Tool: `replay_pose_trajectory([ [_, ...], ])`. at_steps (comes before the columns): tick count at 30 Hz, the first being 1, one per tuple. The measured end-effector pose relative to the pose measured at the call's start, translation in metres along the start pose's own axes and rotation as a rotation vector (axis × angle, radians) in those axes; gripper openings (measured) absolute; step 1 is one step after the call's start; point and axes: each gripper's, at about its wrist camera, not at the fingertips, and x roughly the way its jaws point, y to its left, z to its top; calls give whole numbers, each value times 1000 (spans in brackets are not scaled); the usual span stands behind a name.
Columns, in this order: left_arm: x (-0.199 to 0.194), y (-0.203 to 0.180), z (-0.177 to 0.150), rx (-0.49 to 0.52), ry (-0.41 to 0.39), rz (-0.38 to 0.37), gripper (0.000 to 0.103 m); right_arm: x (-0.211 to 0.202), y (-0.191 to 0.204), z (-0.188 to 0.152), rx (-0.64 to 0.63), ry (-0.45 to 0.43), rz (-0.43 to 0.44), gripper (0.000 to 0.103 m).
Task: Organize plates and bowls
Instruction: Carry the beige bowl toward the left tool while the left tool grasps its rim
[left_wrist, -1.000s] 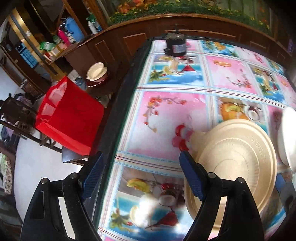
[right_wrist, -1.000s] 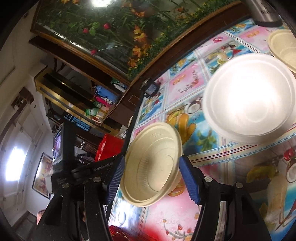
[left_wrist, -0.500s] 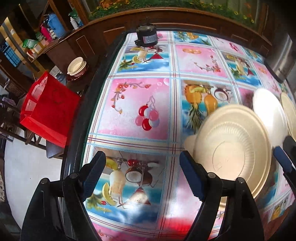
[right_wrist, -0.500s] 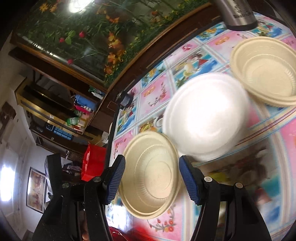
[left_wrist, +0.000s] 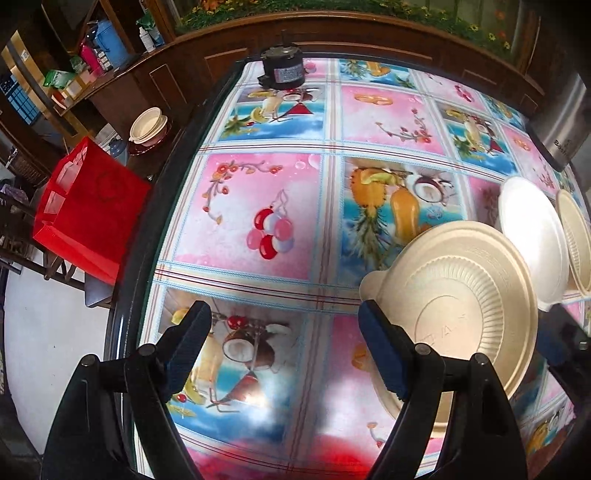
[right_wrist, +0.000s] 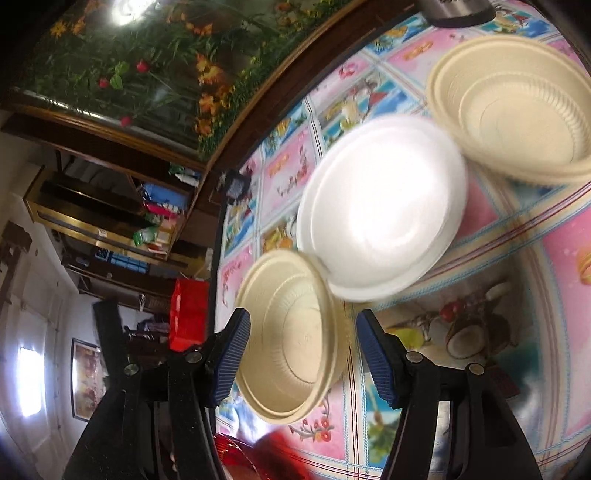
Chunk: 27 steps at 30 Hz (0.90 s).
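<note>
The right gripper (right_wrist: 303, 354) carried a beige bowl (right_wrist: 291, 347) between its two blue-padded fingers, the bowl tipped on edge with its hollow facing the camera; the left pad lay against the rim, while a sliver of gap seemed to show at the right pad, so whether the jaws truly clamped it could not be told for certain, though the bowl hung clear of the table and nothing else bore it. From the left wrist view the same beige bowl (left_wrist: 454, 306) showed its ribbed underside, with a dark finger of the right gripper at its far side. The left gripper (left_wrist: 284, 347) stood with its jaws wide apart and nothing between them, hanging over the patterned tablecloth (left_wrist: 258, 206), just beside the held bowl. Beyond the held bowl a white bowl (right_wrist: 380, 225) sat on the cloth, blurred, and just past it a second beige bowl (right_wrist: 517, 110) rested upright near the table's far side. A metal canister (left_wrist: 565, 122) stood behind those, and a small black motor-like object (left_wrist: 282, 70) sat at the table's far edge. Off the table to the left were a red bag (left_wrist: 88, 210) and a wooden shelf of clutter.
</note>
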Motion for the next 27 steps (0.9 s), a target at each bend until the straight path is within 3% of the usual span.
replay_pose_trajectory([
  [5, -9, -3, -1, 4, -20, -16, 82, 7, -7, -2, 24, 10, -26, 52],
  [16, -10, -8, -2, -29, -43, -91, 82, 15, -15, -5, 37, 30, -68, 20],
  [27, 5, -22, -10, -16, 24, -121, 82, 21, -21, -5, 49, 39, -69, 13],
])
